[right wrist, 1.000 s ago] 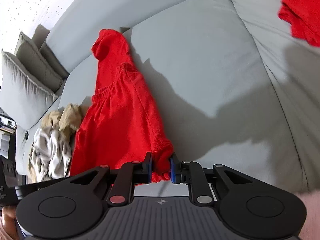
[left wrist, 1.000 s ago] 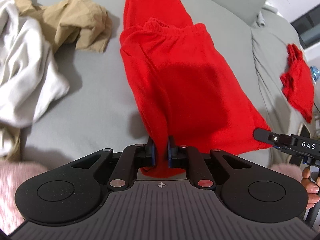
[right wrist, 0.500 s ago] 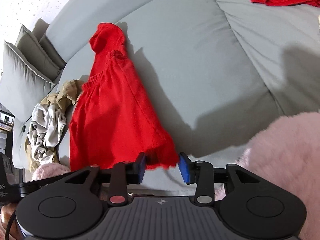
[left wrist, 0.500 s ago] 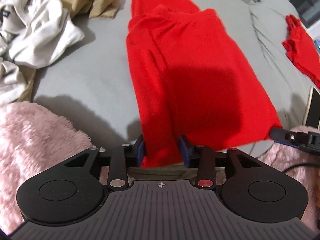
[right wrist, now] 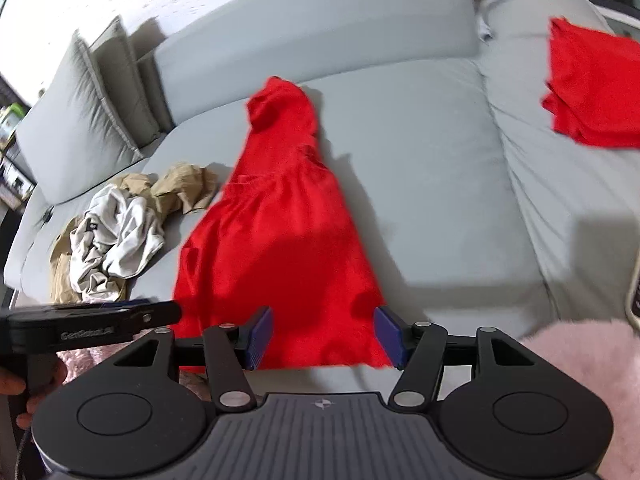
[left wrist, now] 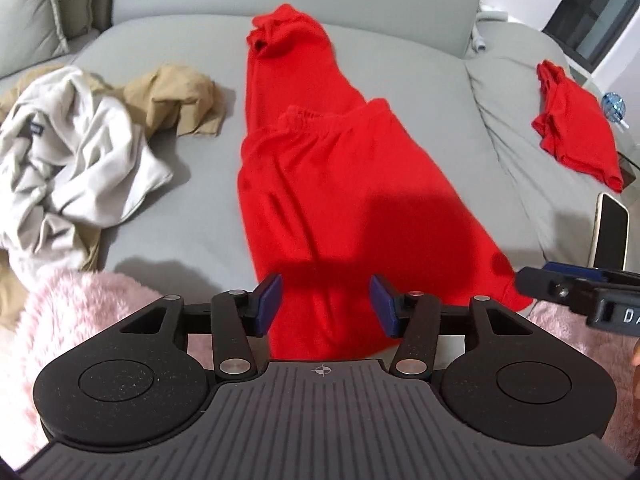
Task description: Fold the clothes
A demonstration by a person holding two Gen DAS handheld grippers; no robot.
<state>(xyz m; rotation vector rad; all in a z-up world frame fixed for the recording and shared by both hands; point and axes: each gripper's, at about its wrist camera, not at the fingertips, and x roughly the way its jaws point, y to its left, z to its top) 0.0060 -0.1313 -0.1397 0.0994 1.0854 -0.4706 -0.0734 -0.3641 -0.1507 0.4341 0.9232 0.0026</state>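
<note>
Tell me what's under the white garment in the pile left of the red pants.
Tan fabric shows from beneath the white garment at its far side and near edge, both lying on the grey sofa. How far the tan fabric runs underneath, or whether anything else is there, is covered.

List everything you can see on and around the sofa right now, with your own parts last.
red sweatpants: one, red, partly folded on the middle sofa cushion, waistband laid over a leg.
folded red garment: one, red, on the right cushion.
white garment: one, off-white, crumpled at left.
tan garment: one, tan, crumpled beside the white one.
phone: one, pale edge and dark screen, at the right edge.
sofa: one, grey, with back cushions.
throw pillows: grey, at the sofa's left end.
pink fleece: pink, nearest the camera.
left gripper: fingers opening over the sweatpants' near edge, not pressing it.
right gripper: fingers opening likewise.
</note>
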